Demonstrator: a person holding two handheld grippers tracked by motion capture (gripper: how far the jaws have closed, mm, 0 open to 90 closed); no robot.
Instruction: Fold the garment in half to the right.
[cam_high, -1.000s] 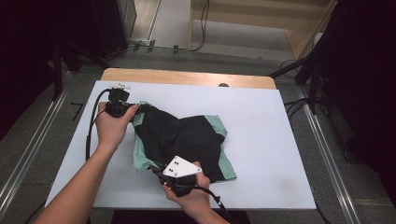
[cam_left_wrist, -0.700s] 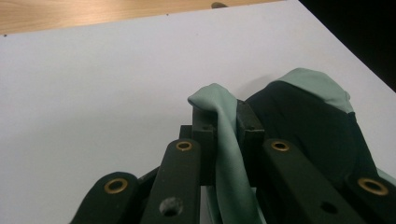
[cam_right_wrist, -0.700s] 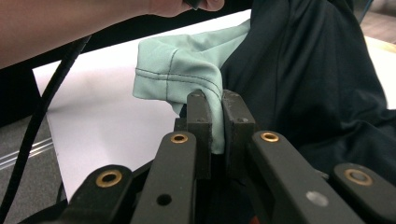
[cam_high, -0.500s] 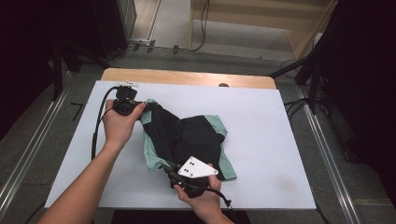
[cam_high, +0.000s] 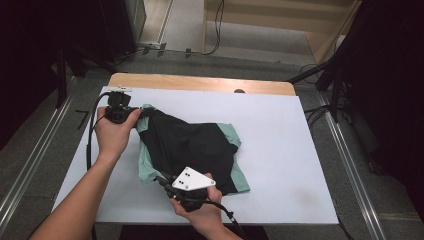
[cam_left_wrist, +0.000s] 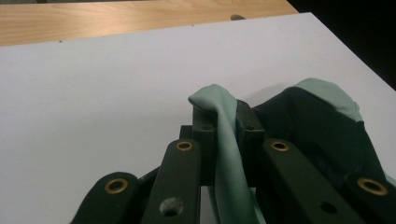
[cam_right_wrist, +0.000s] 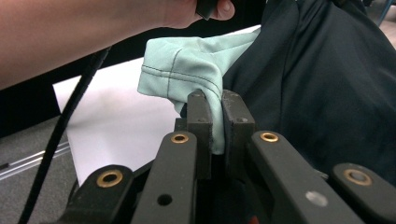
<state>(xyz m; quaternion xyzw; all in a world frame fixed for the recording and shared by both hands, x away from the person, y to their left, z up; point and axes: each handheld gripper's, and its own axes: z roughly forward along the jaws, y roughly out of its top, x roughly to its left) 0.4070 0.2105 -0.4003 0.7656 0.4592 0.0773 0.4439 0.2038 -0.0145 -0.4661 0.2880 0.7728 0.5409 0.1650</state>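
A dark garment with mint-green trim (cam_high: 192, 145) lies bunched on the white board (cam_high: 280, 150). At its far left corner my left gripper (cam_high: 141, 113) is shut on a mint-green fold (cam_left_wrist: 224, 140), which runs up between the two black jaws. My right gripper (cam_high: 162, 178) is shut on the mint-green hem (cam_right_wrist: 210, 112) at the garment's near left corner, with the grey plate (cam_high: 192, 180) on top of it. In the right gripper view the dark cloth (cam_right_wrist: 317, 84) hangs to the right of the jaws, and the other forearm (cam_right_wrist: 84, 32) crosses the top.
The white board sits on a wooden table whose far edge (cam_high: 200, 82) shows as a strip. Bare board lies to the right of the garment (cam_high: 300, 165). Cables (cam_high: 90, 140) trail from both grippers. Metal rails (cam_high: 350, 165) run along both sides.
Both hands have shifted the garment a little to the right, and the right gripper has moved with its corner toward the near edge. Both grips have held.
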